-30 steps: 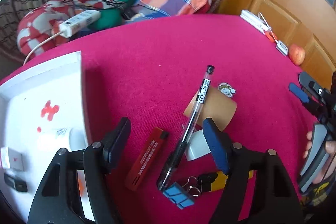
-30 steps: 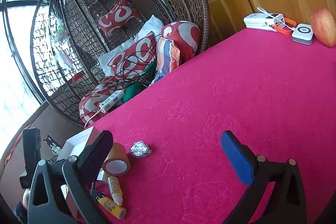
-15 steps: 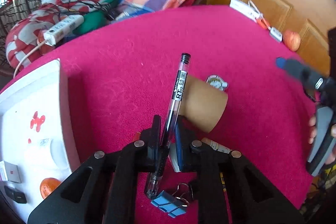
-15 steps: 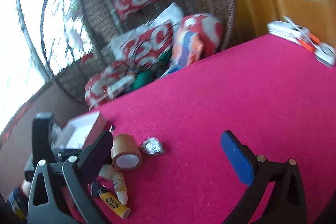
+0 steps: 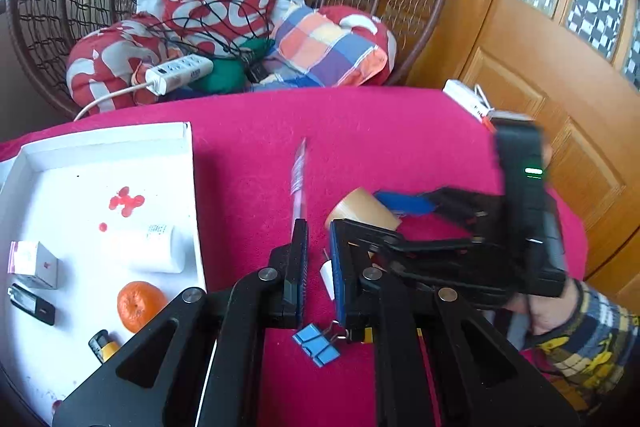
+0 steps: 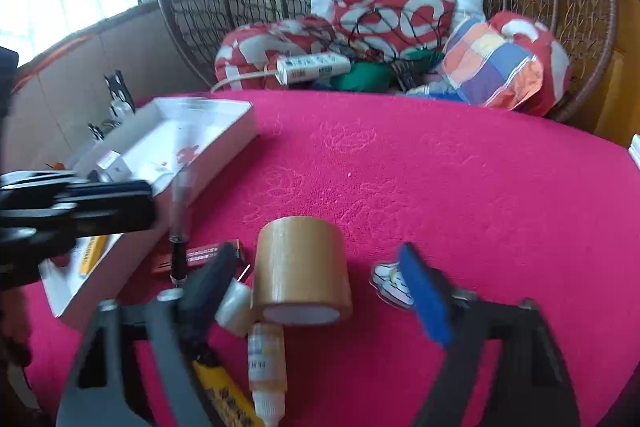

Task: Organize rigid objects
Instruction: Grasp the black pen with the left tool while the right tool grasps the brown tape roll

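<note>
Nearest the left gripper (image 5: 316,267), a blue binder clip (image 5: 316,343) lies on the pink desk (image 5: 400,131) just beneath its fingers. Those fingers are nearly closed, leaving a narrow gap, and the pen (image 5: 298,183) sticks out forward from between them, tip pointing away; it looks clamped at its lower end, though blur makes the contact hard to confirm. To the left of the fingers sits the white tray (image 5: 188,163), already holding an orange, a lighter, a small box and a white bottle.

The step in hand seems to be carrying the pen over to that tray. To do it well, keep the squeeze firm so the slim barrel cannot pivot, lift clear of the tray's rim, and lower the pen flat onto a bare patch before letting go.

The right gripper (image 6: 320,275) is spread wide and holds nothing. The brown tape roll (image 6: 302,273) stands between its fingers, not yet touched by the blue pad; the black finger is just beside a small white cap. A dropper bottle (image 6: 267,367) lies below the roll, and a sticker (image 6: 392,283) lies just inside the blue finger.
</note>
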The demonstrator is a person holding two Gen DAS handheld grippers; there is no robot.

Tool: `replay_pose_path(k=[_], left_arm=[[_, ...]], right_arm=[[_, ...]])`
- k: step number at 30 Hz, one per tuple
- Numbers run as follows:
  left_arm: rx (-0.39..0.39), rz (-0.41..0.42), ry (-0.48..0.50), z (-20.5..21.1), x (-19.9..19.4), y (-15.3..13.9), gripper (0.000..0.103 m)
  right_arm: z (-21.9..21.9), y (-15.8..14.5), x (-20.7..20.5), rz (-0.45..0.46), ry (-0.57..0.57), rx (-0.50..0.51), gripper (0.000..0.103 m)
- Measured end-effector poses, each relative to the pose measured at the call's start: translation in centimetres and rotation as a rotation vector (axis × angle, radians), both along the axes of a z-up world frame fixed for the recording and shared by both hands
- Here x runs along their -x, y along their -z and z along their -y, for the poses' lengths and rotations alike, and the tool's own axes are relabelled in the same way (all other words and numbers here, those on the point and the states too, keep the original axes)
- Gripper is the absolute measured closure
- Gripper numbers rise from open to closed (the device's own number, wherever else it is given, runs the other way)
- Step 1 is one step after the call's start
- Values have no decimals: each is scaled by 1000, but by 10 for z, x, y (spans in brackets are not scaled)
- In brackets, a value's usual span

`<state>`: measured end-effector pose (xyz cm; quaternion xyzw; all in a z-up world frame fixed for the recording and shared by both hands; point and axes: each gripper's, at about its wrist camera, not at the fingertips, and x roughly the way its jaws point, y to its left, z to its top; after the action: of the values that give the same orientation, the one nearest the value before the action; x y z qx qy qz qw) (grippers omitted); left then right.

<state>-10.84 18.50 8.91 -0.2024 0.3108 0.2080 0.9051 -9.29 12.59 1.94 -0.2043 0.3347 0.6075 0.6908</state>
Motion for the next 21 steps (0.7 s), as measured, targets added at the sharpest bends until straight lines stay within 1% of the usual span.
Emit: replay_pose_path(k=[2,5,7,11,12,13,14,15,16,18,21], left_arm=[[-6,13,2,3,3,-3,93],[-25,0,-8,2,3,-1,93],[-19,-28,-19,-3,2,4,93],[0,-87,-28,-15,-8,10,92],[15,-105,-33,-20,-15,12,88],[26,-125,-29,-23,-22,14,77],[34,-142,-20,-25,-30,16,68],[38,-159,-12,-26,-37,19,53],[41,-182,1,-26,-47,23,50],[42,-226,32,-25,-66,32,50],[11,-307,90,-21,-95,45,50]], right_arm=[[-3,4,2,-1,-1,21,51],[-7,14,6,9,-15,73,51],[-1,8,6,18,-5,37,51],[16,-1,-3,-26,30,-26,51],[23,-4,-7,-46,44,-48,51],[30,-6,-11,-72,59,-69,51],[39,-9,-16,-102,76,-93,51],[43,-10,-19,-119,87,-108,51],[50,-12,-24,-143,104,-126,51],[64,-17,-33,-189,135,-161,51],[80,-24,-45,-239,168,-206,51]])
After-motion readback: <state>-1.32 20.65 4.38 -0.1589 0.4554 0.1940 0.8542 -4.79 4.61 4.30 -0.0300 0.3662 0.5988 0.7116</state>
